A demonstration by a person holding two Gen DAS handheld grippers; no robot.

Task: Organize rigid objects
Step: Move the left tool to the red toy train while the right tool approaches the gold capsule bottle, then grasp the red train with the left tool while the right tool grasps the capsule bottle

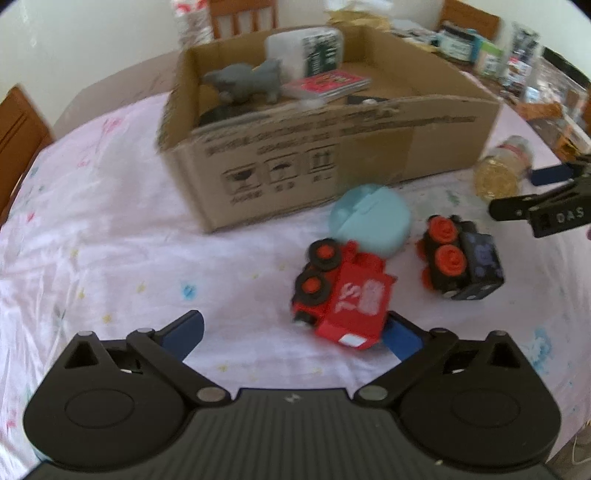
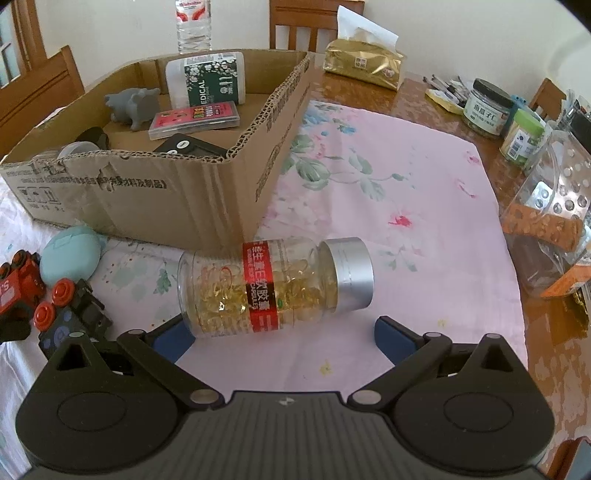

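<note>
A cardboard box (image 1: 280, 177) (image 2: 147, 199) on the table holds a grey toy animal (image 1: 245, 81), a white bottle (image 2: 205, 79), a red card pack (image 2: 194, 120) and dark items. My left gripper (image 1: 295, 332) is open; a red toy truck (image 1: 343, 299) lies on its side against its right finger (image 1: 402, 338). A black toy truck (image 1: 458, 256) and a teal round case (image 1: 371, 219) lie beyond. My right gripper (image 2: 284, 341) is open just before a clear capsule bottle (image 2: 273, 286) lying on its side, silver cap to the right.
The pink cloth (image 2: 388, 192) covers the table. Jars (image 2: 487, 107), a clear plastic container (image 2: 554, 221) and a gold tissue pack (image 2: 364, 64) crowd the right and back. A water bottle (image 2: 194, 24) and wooden chairs (image 1: 22, 129) stand behind.
</note>
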